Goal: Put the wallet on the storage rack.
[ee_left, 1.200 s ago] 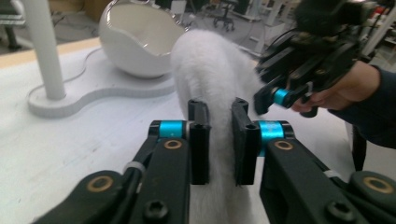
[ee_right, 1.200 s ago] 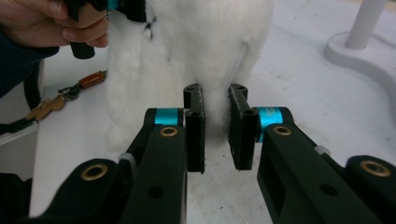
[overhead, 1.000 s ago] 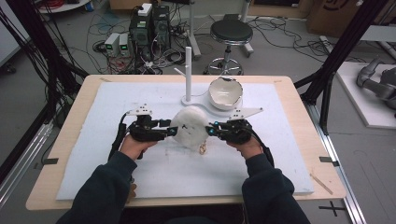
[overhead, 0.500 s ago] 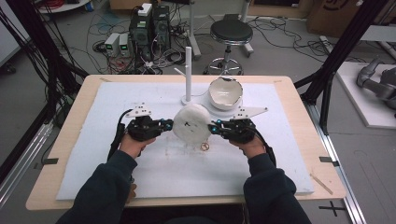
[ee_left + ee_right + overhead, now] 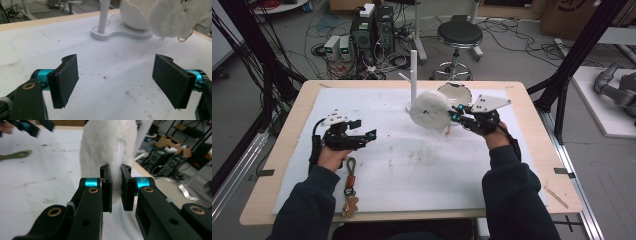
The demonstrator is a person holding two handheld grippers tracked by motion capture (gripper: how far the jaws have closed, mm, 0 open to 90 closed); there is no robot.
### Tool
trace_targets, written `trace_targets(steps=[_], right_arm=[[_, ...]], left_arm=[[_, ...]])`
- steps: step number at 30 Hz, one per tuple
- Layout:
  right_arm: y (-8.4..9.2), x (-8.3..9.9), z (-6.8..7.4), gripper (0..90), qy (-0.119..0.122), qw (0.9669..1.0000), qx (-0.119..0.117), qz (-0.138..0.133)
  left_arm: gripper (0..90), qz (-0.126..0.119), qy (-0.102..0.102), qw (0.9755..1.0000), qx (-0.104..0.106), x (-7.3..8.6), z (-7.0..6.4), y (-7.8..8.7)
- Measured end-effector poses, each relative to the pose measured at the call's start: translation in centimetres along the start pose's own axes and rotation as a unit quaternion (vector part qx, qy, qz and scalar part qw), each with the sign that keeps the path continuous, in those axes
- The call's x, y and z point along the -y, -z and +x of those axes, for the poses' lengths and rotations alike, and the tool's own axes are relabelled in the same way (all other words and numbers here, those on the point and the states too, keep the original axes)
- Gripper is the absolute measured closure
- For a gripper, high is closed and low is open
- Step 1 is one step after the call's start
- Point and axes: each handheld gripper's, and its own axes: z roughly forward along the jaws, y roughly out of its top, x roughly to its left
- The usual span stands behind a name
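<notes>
Fluffy white pouch (image 5: pixel 432 110): pinched by right gripper (image 5: pixel 455 115); left gripper (image 5: pixel 371 134) just opened, empty; carry level toward the stand (image 5: pixel 414 75), grip firm

Beyond the wooden table (image 5: pixel 277 165), a black stool (image 5: pixel 459 35) and computer boxes (image 5: pixel 373 25) stand on grey, cable-strewn floor (image 5: pixel 512 55).

- A lab set up for recording, not a home
- Wooden table (image 5: pixel 532 150) under a white mat (image 5: pixel 422 165), framed by black metal struts (image 5: pixel 579 47)
- Computers (image 5: pixel 374 27) and tangled cables (image 5: pixel 319 35) on the floor at 11 o'clock
- A stool (image 5: pixel 457 37) at 12, cardboard boxes (image 5: pixel 564 17) at 1
</notes>
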Motion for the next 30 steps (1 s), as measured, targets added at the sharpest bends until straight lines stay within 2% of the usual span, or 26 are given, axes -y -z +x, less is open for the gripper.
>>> trace_targets(steps=[1,2,3,4,5,6,9,15,20,26,28,30], right_arm=[[0.0,0.0,0.0,82.5,0.000,1.0000,0.000,0.000],[0.0,-1.1,-1.4,82.4,0.032,0.9994,0.011,0.008],[0.0,-1.1,-1.4,82.4,0.032,0.9994,0.011,0.008],[0.0,-1.8,-2.5,82.4,0.061,0.9978,0.024,0.015],[-0.1,-2.1,-2.9,82.4,0.065,0.9973,0.026,0.024],[-0.1,-2.3,-3.5,82.4,0.081,0.9958,0.034,0.025],[-0.5,-2.8,-5.0,82.3,0.098,0.9935,0.046,0.036],[-1.3,-2.9,-7.4,82.2,0.098,0.9914,0.073,0.046],[-2.0,-2.1,-8.7,82.2,0.101,0.9891,0.092,0.055],[-2.1,-1.4,-9.5,82.2,0.116,0.9827,0.127,0.068],[-2.0,-1.2,-9.5,82.2,0.131,0.9785,0.138,0.080],[-2.0,-1.0,-9.5,82.2,0.149,0.9720,0.152,0.100]], left_arm=[[20.9,0.000,0.000,1.0000,0.000,0.0,0.0,0.0],[20.9,-0.002,0.005,1.0000,-0.004,0.2,0.4,0.5],[20.9,-0.005,0.008,0.9999,-0.007,0.4,0.7,0.8],[20.9,-0.009,0.015,0.9998,-0.010,0.8,1.0,1.2],[20.9,-0.011,0.019,0.9997,-0.013,1.0,1.3,1.4],[21.0,-0.014,0.030,0.9993,-0.015,1.4,1.7,1.8],[21.2,-0.021,0.041,0.9988,-0.019,1.6,2.2,2.1],[22.8,-0.021,0.049,0.9984,-0.019,1.8,2.5,2.2],[23.0,-0.018,0.051,0.9984,-0.018,1.9,2.6,2.0],[23.2,-0.022,0.060,0.9978,-0.019,2.0,2.7,2.0],[23.2,-0.022,0.060,0.9978,-0.019,2.0,2.7,2.0],[23.2,-0.023,0.062,0.9976,-0.019,2.0,2.7,2.1]])
